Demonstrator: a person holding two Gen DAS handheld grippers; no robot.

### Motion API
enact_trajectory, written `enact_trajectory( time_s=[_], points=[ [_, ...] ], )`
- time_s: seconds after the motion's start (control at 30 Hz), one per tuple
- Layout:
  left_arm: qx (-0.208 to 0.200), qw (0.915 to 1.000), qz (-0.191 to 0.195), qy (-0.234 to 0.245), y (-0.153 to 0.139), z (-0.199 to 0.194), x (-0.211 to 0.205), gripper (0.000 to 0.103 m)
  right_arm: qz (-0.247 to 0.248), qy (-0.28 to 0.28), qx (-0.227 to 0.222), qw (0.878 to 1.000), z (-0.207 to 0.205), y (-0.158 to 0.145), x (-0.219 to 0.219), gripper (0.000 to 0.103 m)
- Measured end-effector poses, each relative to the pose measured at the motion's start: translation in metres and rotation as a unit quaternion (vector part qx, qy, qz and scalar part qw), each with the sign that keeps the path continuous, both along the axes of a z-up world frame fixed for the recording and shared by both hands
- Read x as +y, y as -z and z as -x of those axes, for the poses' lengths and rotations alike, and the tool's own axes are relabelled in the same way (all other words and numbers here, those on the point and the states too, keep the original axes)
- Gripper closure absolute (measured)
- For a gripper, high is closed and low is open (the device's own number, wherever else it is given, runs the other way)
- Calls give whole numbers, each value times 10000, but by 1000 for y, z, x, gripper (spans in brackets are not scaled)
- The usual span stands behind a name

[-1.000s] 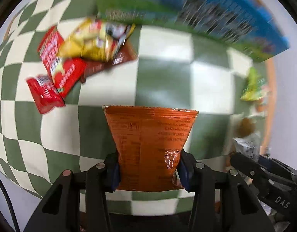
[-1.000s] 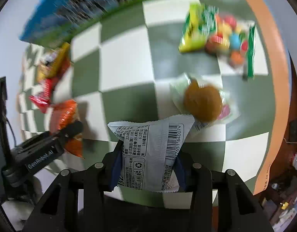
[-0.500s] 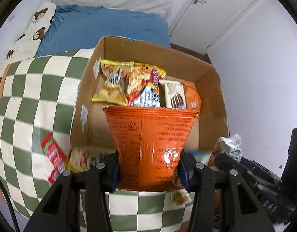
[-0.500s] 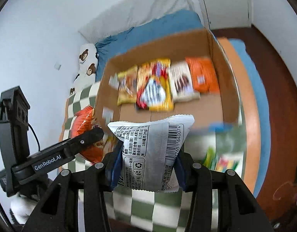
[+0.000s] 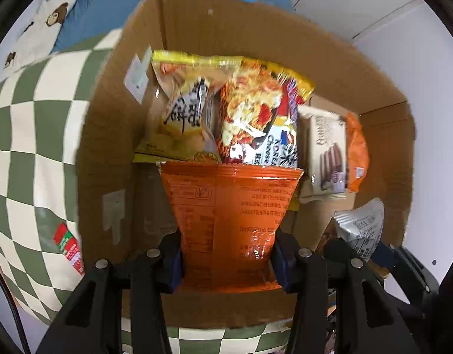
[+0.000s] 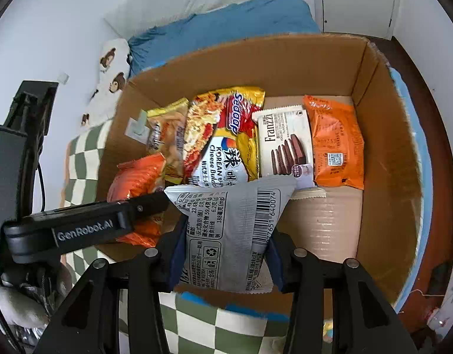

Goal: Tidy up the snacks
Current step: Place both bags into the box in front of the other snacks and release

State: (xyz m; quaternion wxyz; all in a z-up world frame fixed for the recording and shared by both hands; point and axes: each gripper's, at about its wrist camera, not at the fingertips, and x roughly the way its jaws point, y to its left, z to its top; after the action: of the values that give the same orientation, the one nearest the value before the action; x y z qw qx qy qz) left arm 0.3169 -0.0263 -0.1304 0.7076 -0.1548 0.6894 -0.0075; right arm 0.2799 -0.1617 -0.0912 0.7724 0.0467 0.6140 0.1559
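My left gripper (image 5: pixel 227 265) is shut on an orange snack bag (image 5: pixel 230 206) and holds it over the near part of the open cardboard box (image 5: pixel 108 135). My right gripper (image 6: pixel 223 265) is shut on a silver-grey snack packet (image 6: pixel 229 227), also over the box (image 6: pixel 382 147), to the right of the left gripper (image 6: pixel 87 230). The grey packet also shows at the right of the left wrist view (image 5: pixel 362 227). In the box lie a yellow cracker bag (image 5: pixel 182 118), a Korean cheese noodle pack (image 6: pixel 220 138), a Franzzi chocolate wafer pack (image 6: pixel 285 144) and an orange packet (image 6: pixel 338 147).
The box stands on a green-and-white checked cloth (image 5: pixel 26 147). A red snack packet (image 5: pixel 68 244) lies on the cloth left of the box. A blue bed cover (image 6: pixel 226 26) and a bear-print pillow (image 6: pixel 111 67) are behind the box. Bare cardboard floor (image 6: pixel 323 221) shows at the box's right front.
Both grippers have moved closer to the box with their packets held; they now hang over its near part, and its contents look larger.
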Motion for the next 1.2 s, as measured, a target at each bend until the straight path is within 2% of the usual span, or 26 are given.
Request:
enact_trajectory(
  time_s=[0.4, 0.47, 0.5, 0.53, 0.57, 0.6, 0.77, 0.87, 1.07, 1.2],
  points=[
    [376, 9992, -25, 156, 38, 4, -8, 57, 223, -164, 373, 9989, -15, 41, 4, 54],
    [459, 9989, 23, 117, 44, 5, -8, 55, 295, -349, 589, 9972, -16, 50, 9, 50],
    [459, 9989, 47, 111, 46, 4, -8, 45, 355, -421, 702, 9960, -17, 54, 11, 39],
    [436, 9990, 25, 126, 47, 4, -9, 29, 459, -488, 781, 9947, -17, 58, 12, 20],
    [389, 9991, -53, 170, 46, 4, -10, 22, 553, -511, 819, 9938, -17, 61, 12, 13],
    [340, 9991, -136, 198, 45, 4, -11, 17, 607, -512, 831, 9934, -16, 62, 11, 11],
    [172, 9994, -233, 212, 37, 8, -13, 17, 835, -443, 825, 9921, -15, 64, 4, 11],
    [45, 9992, -347, 195, 29, 9, -14, 17, 805, -352, 890, 9922, -15, 64, -2, 11],
    [-285, 9979, -559, 178, 11, 16, -19, 17, 815, -99, 583, 9949, -10, 46, -19, 11],
    [-663, 9949, -737, 168, -8, 31, -22, 17, 790, 63, 357, 9962, -5, 30, -29, 11]
  ],
)
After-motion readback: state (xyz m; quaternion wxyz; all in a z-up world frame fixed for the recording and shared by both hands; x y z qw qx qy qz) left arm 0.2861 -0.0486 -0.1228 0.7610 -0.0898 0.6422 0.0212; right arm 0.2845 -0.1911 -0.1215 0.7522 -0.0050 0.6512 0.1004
